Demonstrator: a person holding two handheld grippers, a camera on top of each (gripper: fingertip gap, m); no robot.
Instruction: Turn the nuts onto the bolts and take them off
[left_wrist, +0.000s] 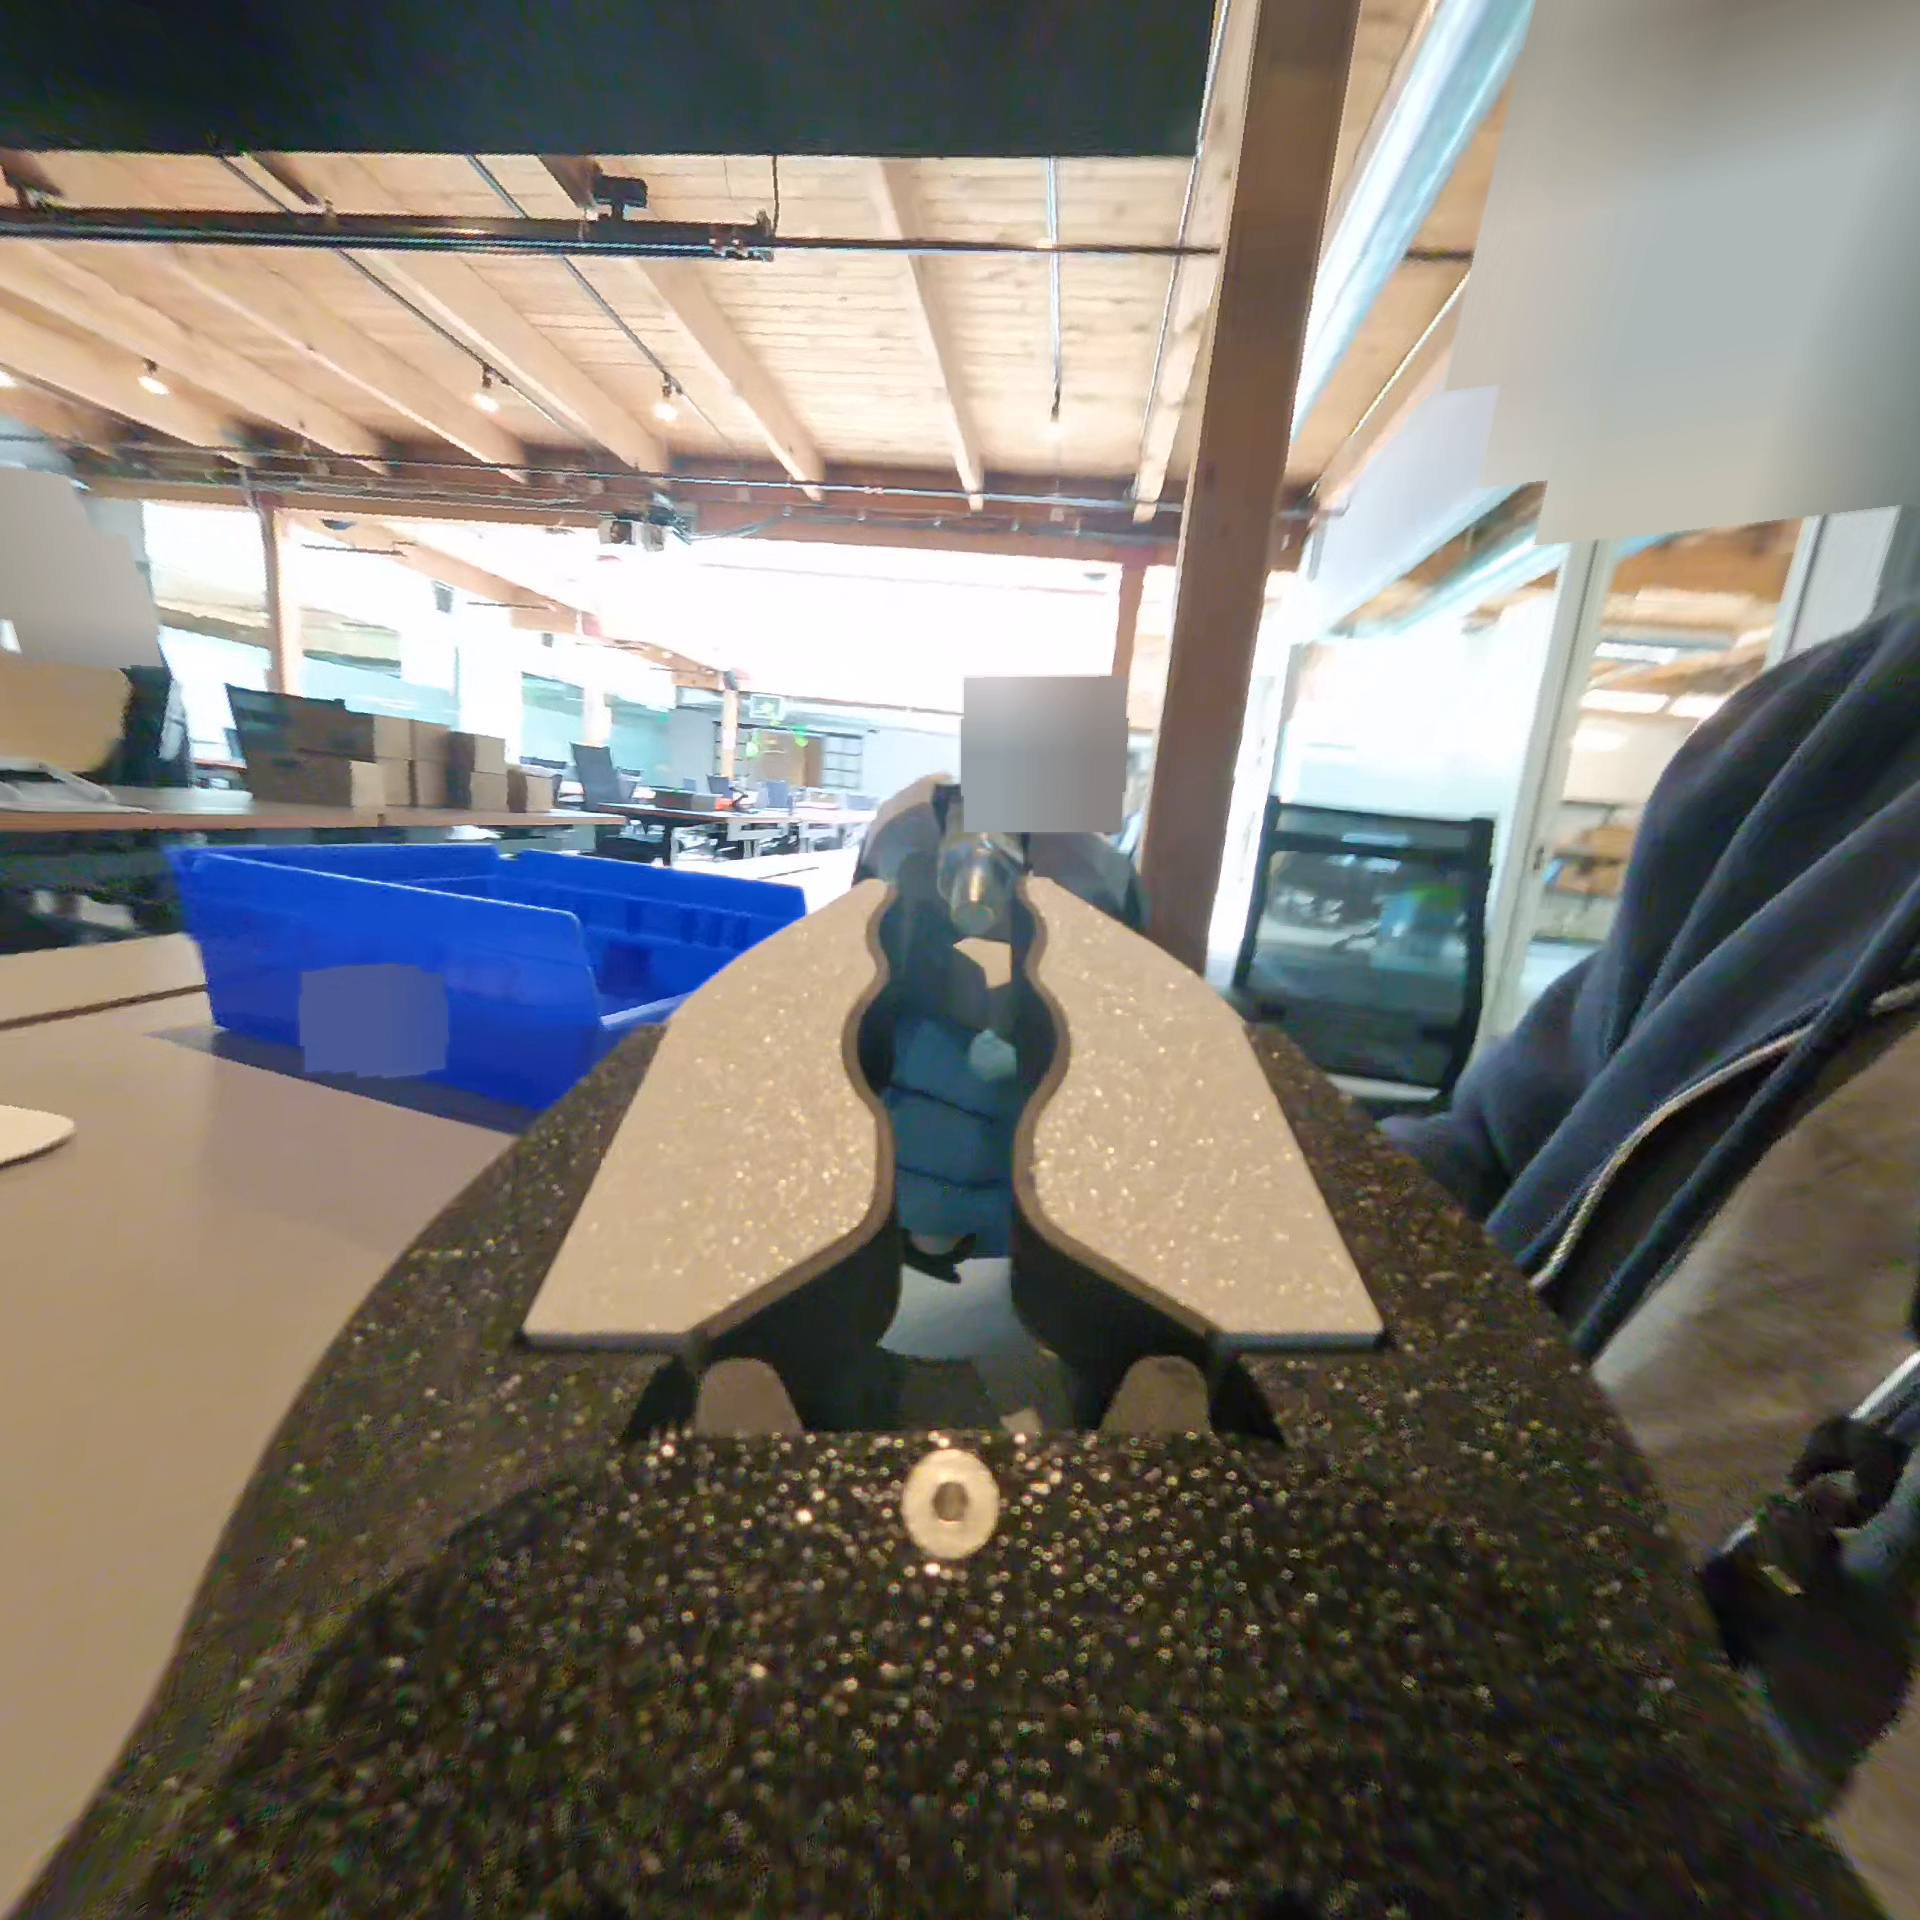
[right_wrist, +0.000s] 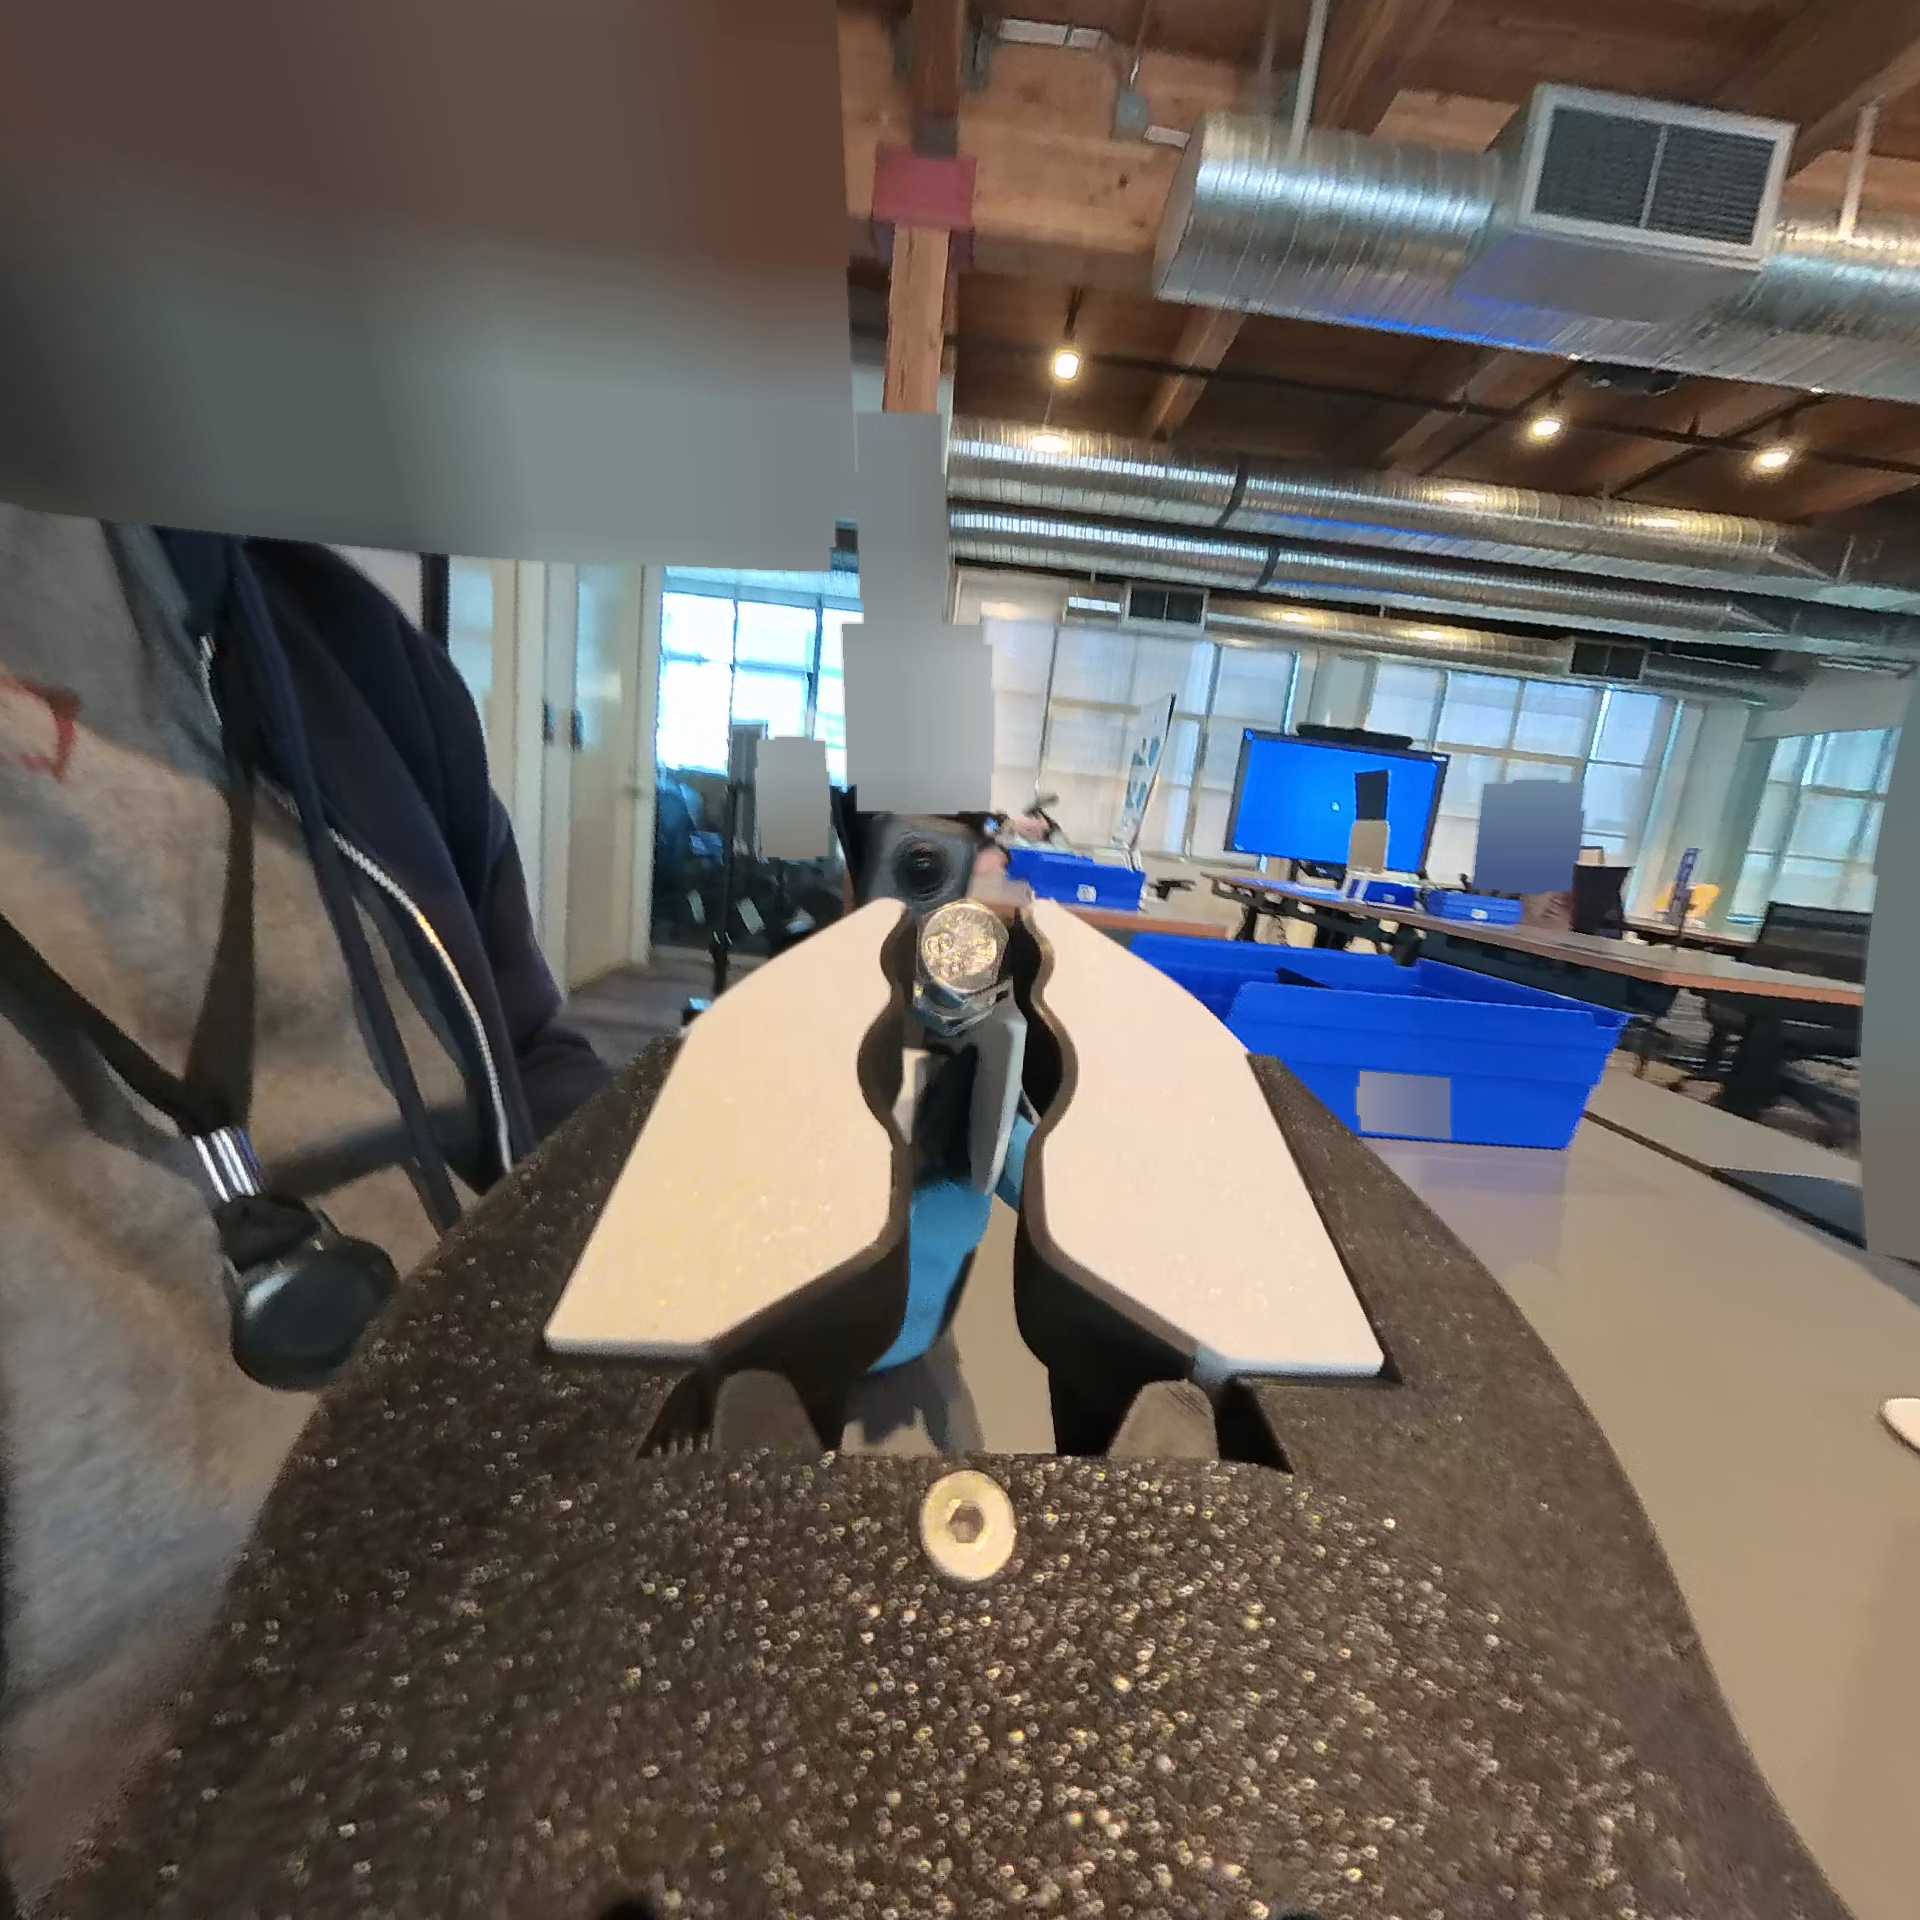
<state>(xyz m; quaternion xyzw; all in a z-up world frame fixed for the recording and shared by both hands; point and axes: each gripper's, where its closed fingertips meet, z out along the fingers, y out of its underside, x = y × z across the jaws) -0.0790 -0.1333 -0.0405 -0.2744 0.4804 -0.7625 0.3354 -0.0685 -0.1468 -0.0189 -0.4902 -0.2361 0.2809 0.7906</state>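
Both grippers are held up above the table, facing each other. In the right wrist view, a shiny bolt shows its round head between my right gripper's fingertips, which are closed on it. A hex nut sits on the shaft just behind the head. The left gripper's grey fingers meet at the nut, with its camera above. In the left wrist view, my left gripper is closed around the metal piece. A blue-gloved hand and the right gripper's finger lie beyond.
A blue plastic bin stands on the grey table; it also shows in the right wrist view. A person in a navy jacket stands close beside both grippers. A white disc lies at the table's edge. Less than 4 cm separates the two grippers' tips.
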